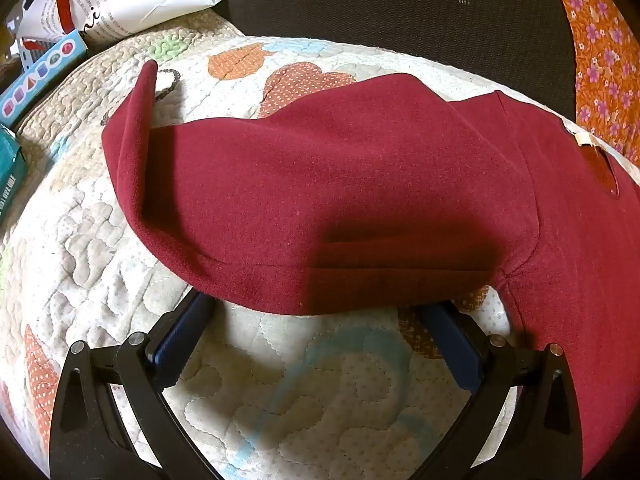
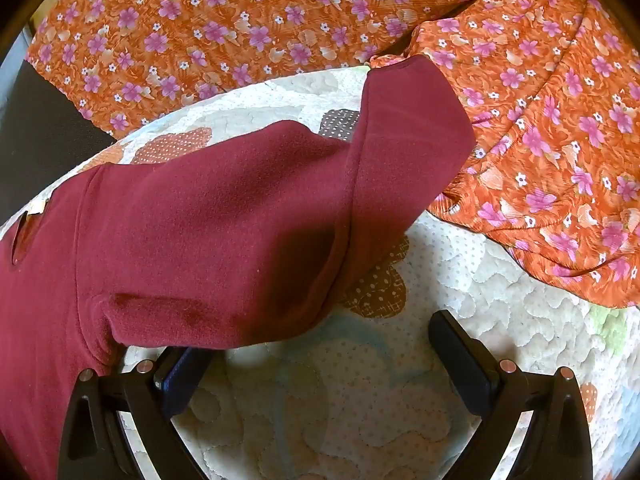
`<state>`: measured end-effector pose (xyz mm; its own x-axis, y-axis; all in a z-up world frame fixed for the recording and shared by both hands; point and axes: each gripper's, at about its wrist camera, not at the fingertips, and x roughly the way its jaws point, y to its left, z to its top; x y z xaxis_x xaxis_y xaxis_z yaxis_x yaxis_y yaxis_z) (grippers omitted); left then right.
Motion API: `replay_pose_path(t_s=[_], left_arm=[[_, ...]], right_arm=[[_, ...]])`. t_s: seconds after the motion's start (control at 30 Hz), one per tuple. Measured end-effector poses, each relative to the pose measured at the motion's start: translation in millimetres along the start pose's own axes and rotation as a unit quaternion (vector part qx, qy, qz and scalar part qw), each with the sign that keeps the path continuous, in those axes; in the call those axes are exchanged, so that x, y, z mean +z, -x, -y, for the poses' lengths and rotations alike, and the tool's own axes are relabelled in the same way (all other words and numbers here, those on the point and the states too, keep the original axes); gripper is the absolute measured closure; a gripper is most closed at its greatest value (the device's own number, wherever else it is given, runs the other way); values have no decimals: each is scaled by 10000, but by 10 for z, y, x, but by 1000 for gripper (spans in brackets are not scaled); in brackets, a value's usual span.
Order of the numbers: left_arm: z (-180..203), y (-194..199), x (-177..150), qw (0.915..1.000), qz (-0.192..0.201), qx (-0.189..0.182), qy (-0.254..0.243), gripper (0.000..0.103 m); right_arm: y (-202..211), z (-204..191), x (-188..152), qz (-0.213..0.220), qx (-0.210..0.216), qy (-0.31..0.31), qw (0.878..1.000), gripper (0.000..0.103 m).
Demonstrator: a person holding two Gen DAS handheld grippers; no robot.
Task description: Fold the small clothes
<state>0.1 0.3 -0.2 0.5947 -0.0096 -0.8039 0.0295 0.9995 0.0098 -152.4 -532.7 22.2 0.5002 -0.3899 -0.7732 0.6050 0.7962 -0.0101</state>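
Note:
A dark red fleece garment [image 1: 320,200] lies on a quilted patchwork cover [image 1: 320,380]. In the left wrist view one sleeve stretches to the left, its cuff curled up. My left gripper [image 1: 316,312] is open, its fingertips tucked under the sleeve's near hem. In the right wrist view the other sleeve [image 2: 248,220] runs up to the right. My right gripper [image 2: 320,340] is open; its left fingertip is under the sleeve's near edge, its right finger [image 2: 460,348] is bare over the quilt [image 2: 360,400]. A brown patch [image 1: 600,172] sits on the garment's body.
An orange flowered cloth [image 2: 280,20] lies crumpled behind and to the right of the garment. A dark cushion [image 1: 400,12] is at the back. Paper bags [image 1: 120,0] and coloured boxes [image 1: 40,76] stand at the far left.

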Motion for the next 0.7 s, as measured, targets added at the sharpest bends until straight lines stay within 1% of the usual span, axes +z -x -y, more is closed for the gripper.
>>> replay_pose_path(t_s=[0.47,0.7], left_arm=[[11,-2,9,10000,19,46,-24,0],[-4,36,-2,9998,-102,120,91,0]], right_arm=[[0,0,0,1,0,0,10000,0],[-3,-15,0,0,-40,29,10000,0]])
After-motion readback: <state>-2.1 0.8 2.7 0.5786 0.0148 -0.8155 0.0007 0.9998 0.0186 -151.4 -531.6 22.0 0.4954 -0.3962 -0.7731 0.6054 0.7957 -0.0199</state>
